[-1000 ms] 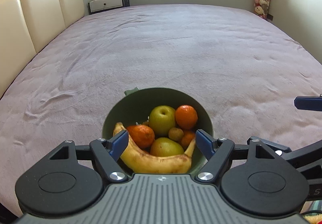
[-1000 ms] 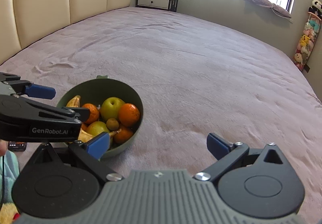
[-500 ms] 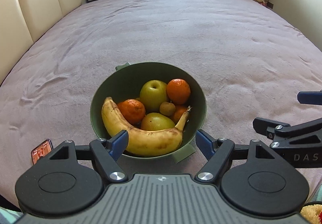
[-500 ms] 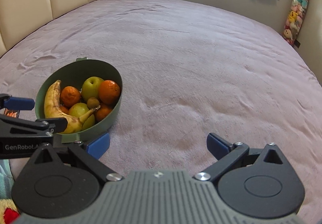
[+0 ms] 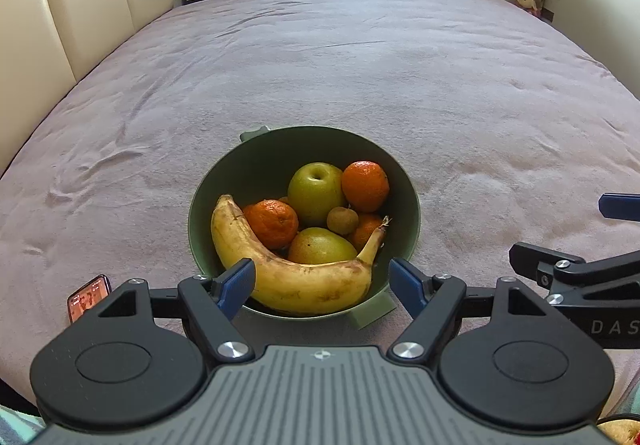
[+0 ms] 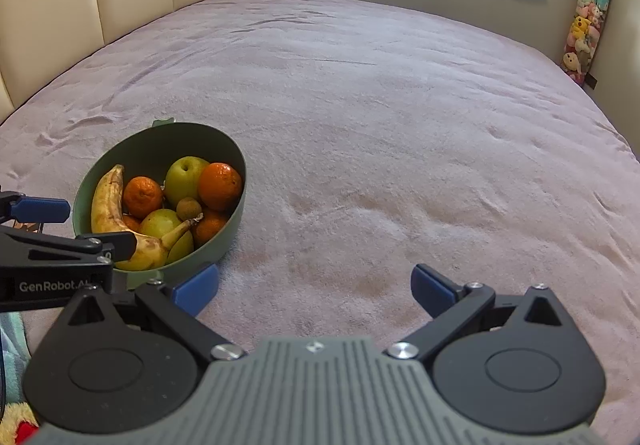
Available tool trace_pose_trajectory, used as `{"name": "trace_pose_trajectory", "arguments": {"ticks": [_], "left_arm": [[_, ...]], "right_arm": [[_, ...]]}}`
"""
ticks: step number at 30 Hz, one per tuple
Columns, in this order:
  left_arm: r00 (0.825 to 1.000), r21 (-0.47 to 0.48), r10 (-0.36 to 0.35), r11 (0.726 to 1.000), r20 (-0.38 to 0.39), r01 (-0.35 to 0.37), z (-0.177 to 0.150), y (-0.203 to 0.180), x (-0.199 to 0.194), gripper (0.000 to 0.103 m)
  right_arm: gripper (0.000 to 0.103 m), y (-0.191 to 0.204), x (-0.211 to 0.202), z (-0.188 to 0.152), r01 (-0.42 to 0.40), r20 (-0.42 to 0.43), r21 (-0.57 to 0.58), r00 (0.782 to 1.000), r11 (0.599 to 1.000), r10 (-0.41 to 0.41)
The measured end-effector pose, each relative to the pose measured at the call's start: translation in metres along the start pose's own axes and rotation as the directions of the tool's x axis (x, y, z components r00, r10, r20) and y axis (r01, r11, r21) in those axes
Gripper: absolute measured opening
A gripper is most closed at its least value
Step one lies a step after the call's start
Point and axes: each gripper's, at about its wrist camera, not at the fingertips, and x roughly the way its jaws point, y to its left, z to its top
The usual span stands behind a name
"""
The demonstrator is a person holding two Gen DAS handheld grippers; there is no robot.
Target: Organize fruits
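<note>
Two hand-held grippers with black arms and blue finger pads are seen over a wide bed spread with a mauve plush blanket (image 5: 360,57). The left gripper (image 5: 322,283) is held with its jaws spread wide and nothing between them; a round olive-green plastic bowl (image 5: 256,165) is found just ahead of its fingertips, resting on the blanket. A long yellow banana with brown marks (image 5: 296,281) is laid along the bowl's near wall, closest to those fingertips. Beyond it two green apples, several orange tangerines and a small brown kiwi (image 5: 342,220) are piled. The right gripper (image 6: 314,287) is likewise held wide open and empty, with the bowl ahead and to its left, close to its left pad. A smartphone with a lit screen (image 5: 89,297) is seen left of the left gripper.
</note>
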Motion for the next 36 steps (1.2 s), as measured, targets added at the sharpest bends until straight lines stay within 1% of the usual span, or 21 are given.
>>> {"name": "trace_pose_trajectory", "arguments": {"ticks": [36], "left_arm": [[1.0,0.043,0.016,0.999,0.015,-0.016,0.0002,-0.006,-0.0031,0.089]], "right_arm": [[0.099,0.0015,-0.007,0.0009,-0.001,0.012,0.004,1.0,1.0,0.001]]}}
